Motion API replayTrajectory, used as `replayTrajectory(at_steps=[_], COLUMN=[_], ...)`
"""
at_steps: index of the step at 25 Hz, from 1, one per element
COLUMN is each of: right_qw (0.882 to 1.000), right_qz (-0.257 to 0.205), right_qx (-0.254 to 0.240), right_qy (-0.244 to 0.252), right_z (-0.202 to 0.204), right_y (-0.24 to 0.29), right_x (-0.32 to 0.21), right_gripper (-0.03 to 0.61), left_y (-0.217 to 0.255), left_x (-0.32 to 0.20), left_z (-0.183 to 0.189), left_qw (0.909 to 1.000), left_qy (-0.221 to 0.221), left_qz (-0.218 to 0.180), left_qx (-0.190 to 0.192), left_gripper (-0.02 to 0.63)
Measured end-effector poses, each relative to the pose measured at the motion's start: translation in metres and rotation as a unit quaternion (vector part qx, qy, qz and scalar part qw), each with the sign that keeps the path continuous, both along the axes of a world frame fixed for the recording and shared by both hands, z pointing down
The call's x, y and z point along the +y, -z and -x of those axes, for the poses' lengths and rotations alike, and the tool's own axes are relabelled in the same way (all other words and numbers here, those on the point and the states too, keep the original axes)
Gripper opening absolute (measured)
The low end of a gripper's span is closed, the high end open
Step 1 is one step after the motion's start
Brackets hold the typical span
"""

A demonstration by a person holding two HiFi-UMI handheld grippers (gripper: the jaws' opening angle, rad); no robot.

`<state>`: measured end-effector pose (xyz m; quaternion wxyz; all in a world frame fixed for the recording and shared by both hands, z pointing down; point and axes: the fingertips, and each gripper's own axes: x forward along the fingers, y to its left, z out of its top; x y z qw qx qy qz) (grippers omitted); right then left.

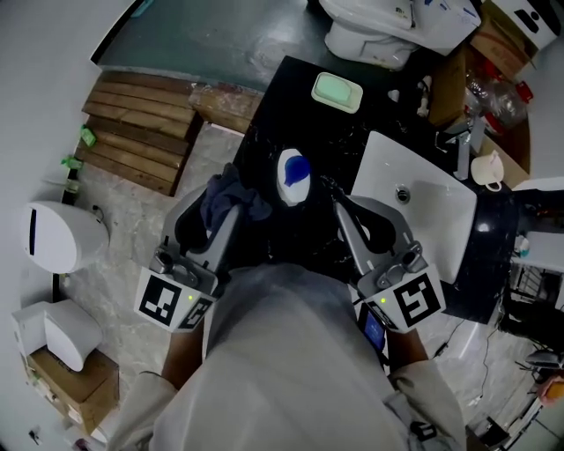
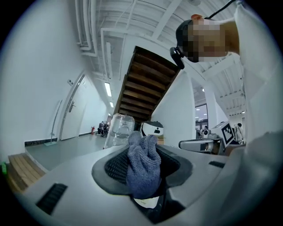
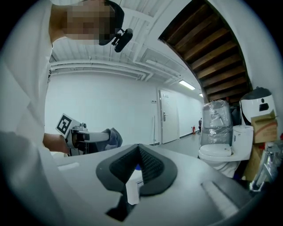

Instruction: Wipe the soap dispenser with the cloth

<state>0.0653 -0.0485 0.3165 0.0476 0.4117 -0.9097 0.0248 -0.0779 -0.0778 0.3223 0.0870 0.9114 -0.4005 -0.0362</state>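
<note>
The soap dispenser, white with a blue top, hangs over the black counter. My right gripper is shut on its side; in the right gripper view a white labelled part of the dispenser shows between the closed pads. My left gripper is shut on the blue-grey cloth, just left of the dispenser. In the left gripper view the bunched cloth fills the gap between the jaws. The two grippers face each other, a short gap apart.
A white sink with a faucet and a white cup lies right of the grippers. A green soap dish sits at the counter's far end. Wooden steps and a white bin stand at the left, a toilet beyond.
</note>
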Motion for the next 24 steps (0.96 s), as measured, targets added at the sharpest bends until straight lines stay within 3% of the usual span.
replayTrajectory(at_steps=[4,8,14,24], right_qw=[1.000,1.000,0.998,0.997], right_qz=[0.002,0.005,-0.001,0.019], right_qx=[-0.002,0.004,-0.005,-0.010], right_qy=[-0.004,-0.016,-0.066,-0.069], right_z=[0.001,-0.007,-0.023,-0.018], right_y=[0.004,0.004,0.014,0.007], right_x=[0.003,0.007,0.009,0.028], right_gripper=[-0.002,-0.002,-0.002,-0.002], left_y=[0.014,0.021,0.018,0.019], left_x=[0.010,0.011,0.012,0.030], left_z=[-0.005,-0.002,-0.001,-0.030], left_qw=[0.9998,0.9998,0.9989,0.9965], left_qy=[-0.011,0.005,0.046,0.075], left_qz=[-0.011,-0.004,-0.001,-0.020], left_qx=[0.010,0.019,-0.010,-0.030], left_gripper=[0.149,0.147,0.148,0.149])
